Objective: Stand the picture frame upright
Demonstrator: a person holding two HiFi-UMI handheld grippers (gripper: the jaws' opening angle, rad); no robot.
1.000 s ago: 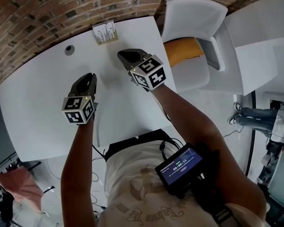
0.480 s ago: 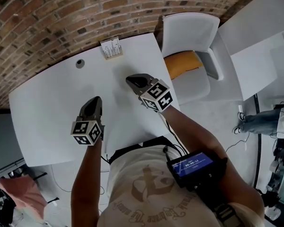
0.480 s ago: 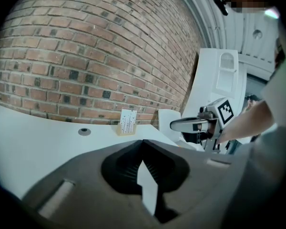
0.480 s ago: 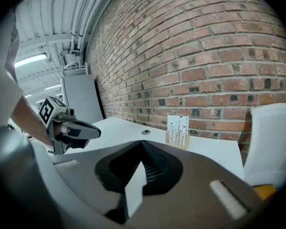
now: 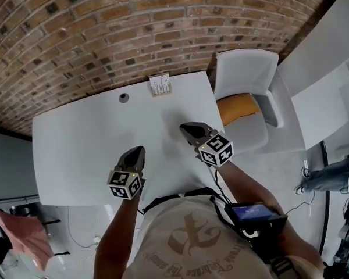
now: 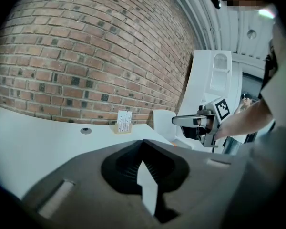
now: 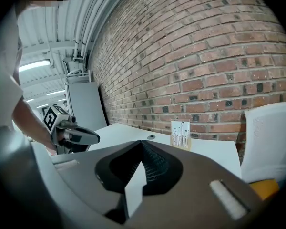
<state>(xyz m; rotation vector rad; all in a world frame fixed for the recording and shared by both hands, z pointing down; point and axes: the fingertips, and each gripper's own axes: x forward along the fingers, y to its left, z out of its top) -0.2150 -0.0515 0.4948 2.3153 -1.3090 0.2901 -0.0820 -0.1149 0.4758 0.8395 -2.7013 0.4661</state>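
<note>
Drawing back toward the person, both tongs now hang over the near half of the surface (image 5: 75,150), farther from the picture frame (image 5: 160,85) than a second ago. In the head view the frame stands upright at 12 o'clock, at the far edge by the brick wall (image 5: 104,34), just right of a small round hole (image 5: 124,97). The left tongs (image 5: 138,150) lie toward 7 o'clock from the frame and the right tongs (image 5: 186,128) toward 5 o'clock, both well apart from it. Each gripper view shows the tips pressed together with nothing between them. With the frame erect and untouched, the task appears complete and the hands look to be retreating.

The frame's foot and rear support are too small to make out, as is its print. The person's torso hides the near edge of the surface. A chair (image 5: 244,74) at 2 o'clock is partly cut off.
</note>
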